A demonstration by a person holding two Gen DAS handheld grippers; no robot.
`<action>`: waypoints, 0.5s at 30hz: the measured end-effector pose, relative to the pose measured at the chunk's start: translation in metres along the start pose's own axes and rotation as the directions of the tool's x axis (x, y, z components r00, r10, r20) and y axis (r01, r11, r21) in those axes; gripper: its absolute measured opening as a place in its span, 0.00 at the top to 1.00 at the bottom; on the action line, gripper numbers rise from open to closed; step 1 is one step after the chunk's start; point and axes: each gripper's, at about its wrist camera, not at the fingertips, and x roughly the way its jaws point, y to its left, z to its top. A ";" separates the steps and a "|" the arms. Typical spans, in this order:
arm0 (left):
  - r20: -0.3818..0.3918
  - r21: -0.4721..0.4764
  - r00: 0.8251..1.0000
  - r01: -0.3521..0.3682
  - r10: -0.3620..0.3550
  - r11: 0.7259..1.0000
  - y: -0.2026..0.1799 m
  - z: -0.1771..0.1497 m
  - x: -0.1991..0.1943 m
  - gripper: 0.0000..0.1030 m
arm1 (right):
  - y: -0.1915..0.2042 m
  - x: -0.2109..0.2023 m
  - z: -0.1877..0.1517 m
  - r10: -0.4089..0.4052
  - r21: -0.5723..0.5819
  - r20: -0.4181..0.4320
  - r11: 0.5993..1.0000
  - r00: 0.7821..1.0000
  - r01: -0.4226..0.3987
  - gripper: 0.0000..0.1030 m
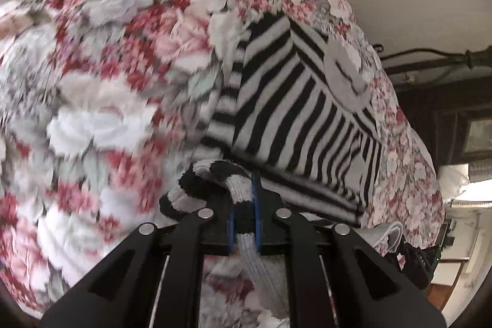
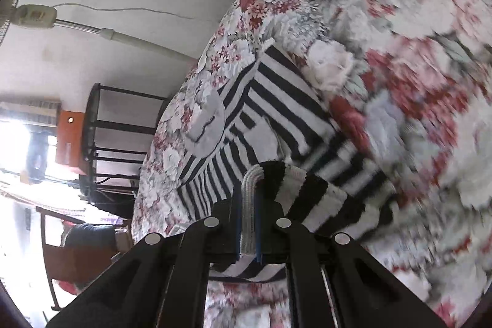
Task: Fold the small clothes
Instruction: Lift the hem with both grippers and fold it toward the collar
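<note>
Pinching a ribbed knit edge between the blue pads, my left gripper (image 1: 244,206) is closed tight on the black-and-white striped knitted garment (image 1: 295,112); a bunched roll of its thick striped hem bulges just left of the jaws and a pale ribbed strip hangs down behind them. My right gripper (image 2: 248,215) is clamped just as tightly on another white ribbed fold of the same garment, with a band of coarse black and white stripes running off to the right of its jaws.

Beyond both tools the rest of the garment lies spread on the floral bedspread (image 1: 101,57), a cotton-looking cloth printed with red, pink and white roses. A round grey patch (image 1: 347,76) sits on the striped fabric at its far end.

Only the left view shows a crumpled grey cloth (image 1: 387,234) near the bedspread's edge, to the right of the jaws. Only the right view shows a black metal frame with horizontal bars (image 2: 101,140), an orange box (image 2: 69,137) and a white wall unit with a pipe (image 2: 37,16), all off to the left of the jaws.

Both grippers tilt downward towards the bed, the left more steeply. The near bedspread is smeared with blur in both views.
</note>
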 end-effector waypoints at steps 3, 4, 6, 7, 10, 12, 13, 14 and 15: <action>0.016 -0.002 1.000 0.001 -0.001 1.000 -0.008 0.018 0.005 0.92 | 0.010 0.020 0.014 -0.027 -0.022 0.012 0.999 1.000 0.027 0.93; 0.024 -0.003 1.000 0.003 -0.003 1.000 -0.011 0.025 0.007 0.92 | 0.012 0.025 0.017 -0.032 -0.028 0.014 0.999 0.999 0.032 0.93; 0.039 -0.008 0.999 0.015 -0.015 1.000 -0.016 0.037 0.009 0.92 | 0.016 0.036 0.026 -0.036 -0.033 0.019 0.999 0.999 0.037 0.93; 0.043 -0.010 0.999 0.022 -0.022 1.000 -0.018 0.042 0.010 0.92 | 0.016 0.039 0.030 -0.036 -0.032 0.021 0.999 0.999 0.036 0.93; 0.059 -0.014 0.997 0.043 -0.042 0.999 -0.025 0.057 0.011 0.92 | 0.018 0.053 0.046 -0.025 -0.018 0.030 1.000 0.999 0.026 0.93; 0.066 -0.010 0.996 0.056 -0.055 0.998 -0.032 0.065 0.013 0.92 | 0.017 0.062 0.058 -0.015 -0.001 0.035 1.000 0.999 0.016 0.93; 0.071 -0.005 0.996 0.058 -0.058 0.998 -0.036 0.070 0.013 0.92 | 0.017 0.065 0.063 -0.007 0.006 0.036 1.000 0.999 0.007 0.93; 0.080 0.001 0.995 0.061 -0.061 0.998 -0.040 0.076 0.014 0.92 | 0.015 0.069 0.069 0.002 0.016 0.037 1.000 0.999 -0.003 0.93; 0.089 0.007 0.994 0.066 -0.066 0.998 -0.044 0.084 0.016 0.92 | 0.015 0.071 0.072 0.009 0.023 0.038 1.000 0.999 -0.010 0.93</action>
